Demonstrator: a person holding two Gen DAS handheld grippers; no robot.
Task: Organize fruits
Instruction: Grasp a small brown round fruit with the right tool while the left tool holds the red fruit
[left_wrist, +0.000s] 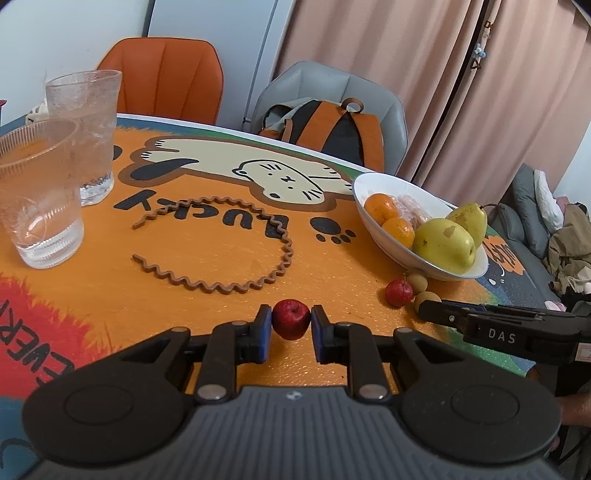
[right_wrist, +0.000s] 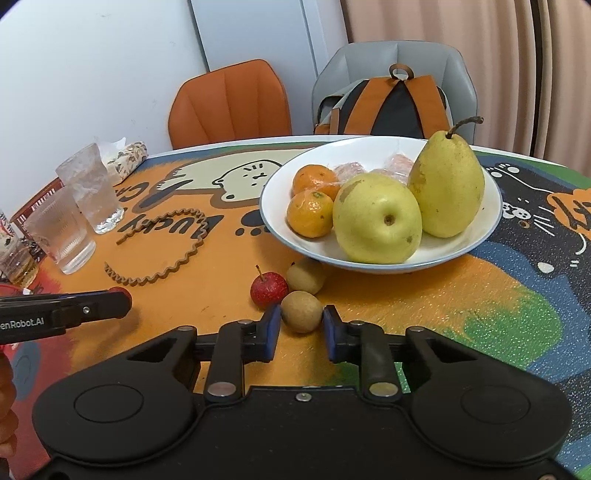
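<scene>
Item: fruit-sorting, pick-up stage, both tools engaged. Left gripper (left_wrist: 291, 320): its blue pads (left_wrist: 264, 334) sit against the two sides of a small red crab-apple-like fruit (left_wrist: 291, 318) with no gap visible, so it reads as grasping that fruit, which seems to be on or barely above the printed tablecloth (left_wrist: 221, 266). Right gripper (right_wrist: 301, 323): jaws straddle a tan longan-like fruit (right_wrist: 301, 311); the left pad looks to touch it, a thin gap shows on the right, so I judge it not yet clenched. Loose beside it, touching or nearly so: a second red fruit with stem (right_wrist: 269, 290) and a second tan fruit (right_wrist: 306, 276) tucked just under the rim of the white bowl (right_wrist: 491, 218). Bowl contents: two yellow-green pears, one lying (right_wrist: 376, 218), one upright (right_wrist: 448, 188), two mandarins (right_wrist: 309, 218), and wrapped pinkish pieces at the back. Judgement: the bowl is the likely destination. Next move: the right tool closes, then each lifts over the rim and sets down in the free near-left pocket of the bowl. Clearances: the rim is close ahead of the right tool, and the neighbouring red fruit may roll if nudged; the wavy brown band (left_wrist: 236, 254) and two glasses (left_wrist: 40, 195) lie well to the left, off the path; the far table edge is behind the bowl.
</scene>
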